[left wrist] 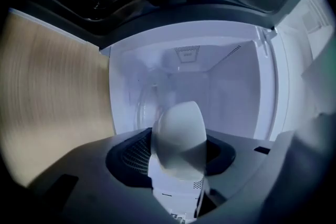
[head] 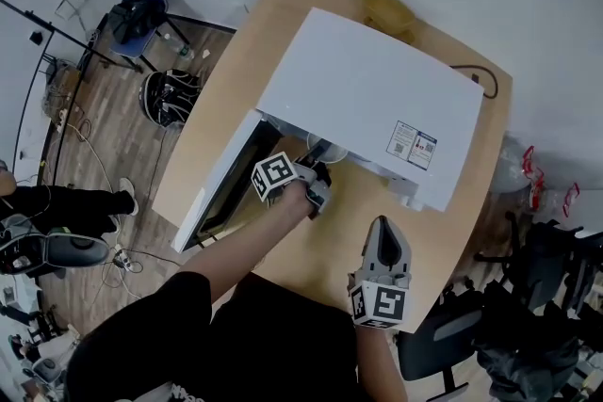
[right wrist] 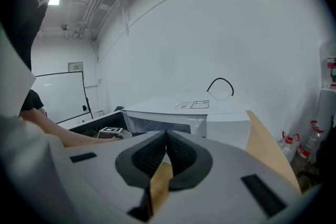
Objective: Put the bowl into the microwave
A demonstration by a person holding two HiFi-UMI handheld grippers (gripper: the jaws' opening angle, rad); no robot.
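1. While it is clamped by its rim, the small white round bowl (left wrist: 178, 136) stands up from between the jaws. It is seen nearly edge-on and sits at the mouth of the oven, not yet set down inside. Count: one.
2. Left gripper (head: 317, 178), grey two-jaw tool with a square-marker cube: jaws part-way closed, pads pressing on the bowl's rim. It bears the only load. Count: one of two grippers.
3. Key relation: the pale lit cavity (left wrist: 210, 86) lies straight ahead of the bowl, along the line in which the left jaws point. The bowl is round, so no long axis needs aligning. By judgement, the coming move is a push forward and a lowering onto the cavity floor, with the rim kept under the upper edge of the opening.
4. Boxy white microwave (head: 377, 89), flat top bearing two small printed labels: stands on the table with its front toward the person. Count: one.
5. Dark-windowed microwave door (head: 221, 188): swung wide to the left, clear of the path. Count: one.
6. Right gripper (right wrist: 166, 139), same make: jaws closed on each other, nothing between them. It hangs over the table's near edge, well apart from the oven mouth, so the left hand is the nearer one.
7. Light wooden table (head: 452, 231), rounded corners. Count: one.
8. Black cable (head: 479, 76) behind the microwave. Count: one.
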